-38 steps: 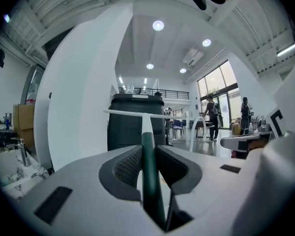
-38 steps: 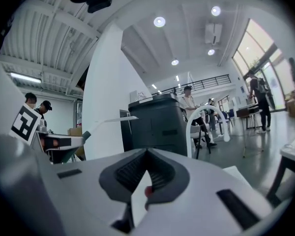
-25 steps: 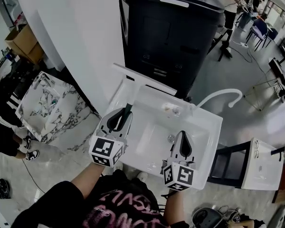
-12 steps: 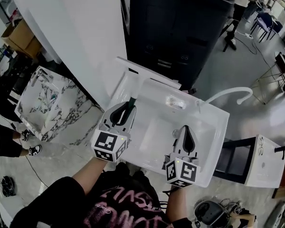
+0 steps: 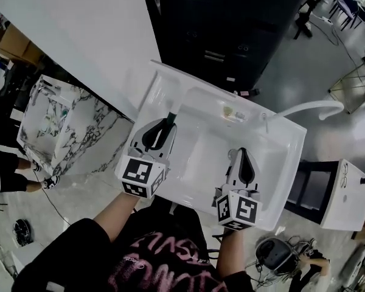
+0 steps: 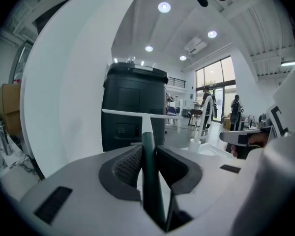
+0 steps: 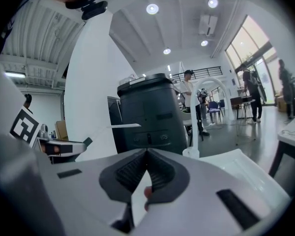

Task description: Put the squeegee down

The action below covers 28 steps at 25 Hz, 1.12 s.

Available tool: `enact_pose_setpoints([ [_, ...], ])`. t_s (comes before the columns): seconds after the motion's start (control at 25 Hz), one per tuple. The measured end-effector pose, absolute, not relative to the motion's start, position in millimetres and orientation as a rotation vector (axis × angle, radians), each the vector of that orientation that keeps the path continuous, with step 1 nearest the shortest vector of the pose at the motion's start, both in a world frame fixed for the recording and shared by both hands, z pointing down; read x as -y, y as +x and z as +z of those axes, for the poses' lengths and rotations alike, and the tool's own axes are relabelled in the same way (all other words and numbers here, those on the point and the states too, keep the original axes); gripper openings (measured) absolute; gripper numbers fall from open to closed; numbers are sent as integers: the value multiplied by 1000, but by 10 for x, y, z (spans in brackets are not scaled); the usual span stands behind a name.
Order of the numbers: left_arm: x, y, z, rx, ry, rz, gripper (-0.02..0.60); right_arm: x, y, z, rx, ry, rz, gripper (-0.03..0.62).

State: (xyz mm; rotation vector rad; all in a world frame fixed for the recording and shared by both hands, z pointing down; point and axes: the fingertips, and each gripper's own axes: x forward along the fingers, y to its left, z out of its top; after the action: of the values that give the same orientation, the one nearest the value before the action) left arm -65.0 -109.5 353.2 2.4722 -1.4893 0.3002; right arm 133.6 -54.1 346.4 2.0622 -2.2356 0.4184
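Note:
The squeegee has a dark green handle (image 6: 149, 176) and a thin white blade (image 6: 137, 114) held level at its far end. My left gripper (image 6: 148, 154) is shut on the handle. In the head view the left gripper (image 5: 170, 120) holds the squeegee handle (image 5: 171, 124) over the left part of a white sink (image 5: 274, 163); the blade is hard to pick out against the white. My right gripper (image 5: 242, 152) hovers over the sink's right half. In the right gripper view its tips (image 7: 147, 152) meet with nothing between them.
A tall black cabinet (image 5: 231, 23) stands behind the sink, with a white wall (image 5: 79, 29) to its left. A curved white faucet (image 5: 310, 109) rises at the sink's back right. A marble-patterned basin (image 5: 55, 126) sits at left and a white stand (image 5: 347, 193) at right.
The head view has swung, so the sink now sits lower and more centred in the frame. The squeegee blade has come down from the sink's back rim towards the basin. Both grippers keep their grip states.

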Motion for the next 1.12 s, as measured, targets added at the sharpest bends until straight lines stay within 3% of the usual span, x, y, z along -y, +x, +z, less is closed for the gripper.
enact_pose_setpoints([
  [1.12,1397,-579,4866,1375,2265,528,95,793,1221,4520,2138,1919,619,20],
])
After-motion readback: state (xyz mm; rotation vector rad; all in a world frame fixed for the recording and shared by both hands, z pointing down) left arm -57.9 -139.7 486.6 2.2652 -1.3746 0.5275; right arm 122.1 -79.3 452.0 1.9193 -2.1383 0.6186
